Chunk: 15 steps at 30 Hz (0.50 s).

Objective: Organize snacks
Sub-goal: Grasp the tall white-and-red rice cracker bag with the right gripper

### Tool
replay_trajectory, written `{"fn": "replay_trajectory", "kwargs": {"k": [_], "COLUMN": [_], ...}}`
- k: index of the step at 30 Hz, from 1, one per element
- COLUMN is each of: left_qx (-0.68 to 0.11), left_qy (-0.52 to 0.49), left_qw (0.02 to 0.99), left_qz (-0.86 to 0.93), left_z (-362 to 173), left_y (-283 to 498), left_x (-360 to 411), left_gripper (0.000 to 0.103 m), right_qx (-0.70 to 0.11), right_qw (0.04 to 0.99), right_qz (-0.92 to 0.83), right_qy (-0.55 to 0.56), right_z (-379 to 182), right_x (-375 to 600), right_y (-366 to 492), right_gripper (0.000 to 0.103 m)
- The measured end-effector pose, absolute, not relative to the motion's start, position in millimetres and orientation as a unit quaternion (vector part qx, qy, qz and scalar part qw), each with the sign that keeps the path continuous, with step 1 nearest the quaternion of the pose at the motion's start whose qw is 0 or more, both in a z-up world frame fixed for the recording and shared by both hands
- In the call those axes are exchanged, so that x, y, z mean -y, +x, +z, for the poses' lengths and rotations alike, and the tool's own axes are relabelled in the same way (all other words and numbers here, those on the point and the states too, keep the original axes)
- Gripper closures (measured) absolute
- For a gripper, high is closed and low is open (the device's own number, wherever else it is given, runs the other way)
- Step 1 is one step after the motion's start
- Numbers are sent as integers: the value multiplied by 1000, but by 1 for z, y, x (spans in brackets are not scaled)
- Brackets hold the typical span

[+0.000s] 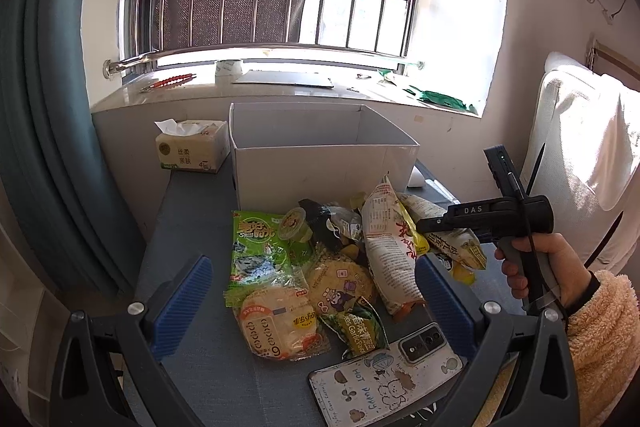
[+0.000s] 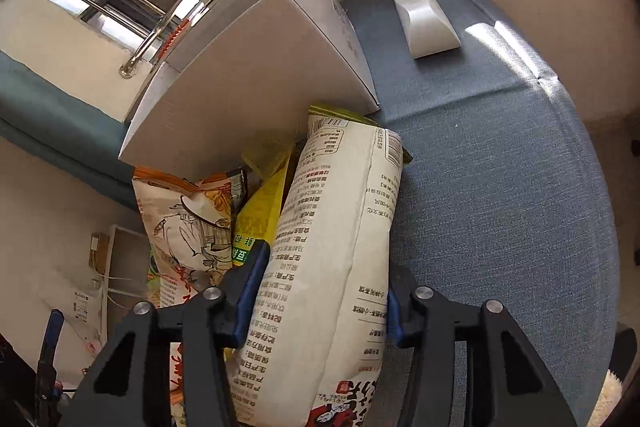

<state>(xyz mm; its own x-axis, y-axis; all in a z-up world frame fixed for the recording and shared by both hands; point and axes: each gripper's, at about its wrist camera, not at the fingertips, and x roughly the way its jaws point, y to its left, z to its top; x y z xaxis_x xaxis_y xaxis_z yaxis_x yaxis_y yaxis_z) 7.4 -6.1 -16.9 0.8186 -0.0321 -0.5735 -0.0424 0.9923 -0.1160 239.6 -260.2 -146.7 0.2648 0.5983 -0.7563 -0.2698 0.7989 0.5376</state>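
On the blue tabletop [image 1: 192, 227], just in front of the white box [image 1: 320, 163], lies your pile of snacks. Your right gripper [image 2: 320, 311] is clenched on a tall cream snack bag [image 2: 336, 247]: both blue pads press its sides near the lower half, and the printed back faces the wrist camera. The bag stands at the right edge of the pile, its top sealed end touching or nearly touching the box wall; beside it sit a second cream bag with an orange top [image 2: 184, 219] and a yellow packet [image 2: 260, 211].

Your left gripper [image 1: 312, 311] hangs released over the near side of the pile, jaws wide, nothing between them. Below it: a round rice cracker pack [image 1: 280, 323], a green packet [image 1: 256, 247], and a phone [image 1: 384, 375] in a decorated case at the near edge.

Handling notes, as judgement: the held bag looks light, puffed and soft, with crinkly film that may slip. Contents are probably brittle, so squeeze no harder than needed. A hold across the middle of the body, as now, seems sound; the sealed end seams would be the stiffer alternative. Lift clear of the neighbouring bags before you carry it over the box rim, since they lean against it. The box interior appears empty from the left view.
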Motion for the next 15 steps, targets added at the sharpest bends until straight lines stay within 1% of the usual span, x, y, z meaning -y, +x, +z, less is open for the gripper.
{"fn": "replay_trajectory", "kwargs": {"k": [2, 4, 10, 15], "left_qx": [-305, -312, -348, -398], "left_qy": [-60, -59, -65, -38], "left_qw": [950, 948, 934, 915], "left_qz": [-3, -11, -51, -61], "left_z": [-20, -24, -40, -64], "left_y": [10, 15, 48, 97], "left_x": [9, 12, 33, 64], "left_gripper": [0, 0, 0, 0], "right_qx": [-530, -520, -474, -426], "right_qw": [785, 786, 809, 832], "right_qz": [283, 291, 296, 294], "right_qy": [152, 165, 180, 201], "right_z": [-144, -139, -110, -84], "right_x": [262, 267, 291, 316], "right_y": [235, 229, 204, 176], "right_gripper": [59, 62, 62, 62]}}
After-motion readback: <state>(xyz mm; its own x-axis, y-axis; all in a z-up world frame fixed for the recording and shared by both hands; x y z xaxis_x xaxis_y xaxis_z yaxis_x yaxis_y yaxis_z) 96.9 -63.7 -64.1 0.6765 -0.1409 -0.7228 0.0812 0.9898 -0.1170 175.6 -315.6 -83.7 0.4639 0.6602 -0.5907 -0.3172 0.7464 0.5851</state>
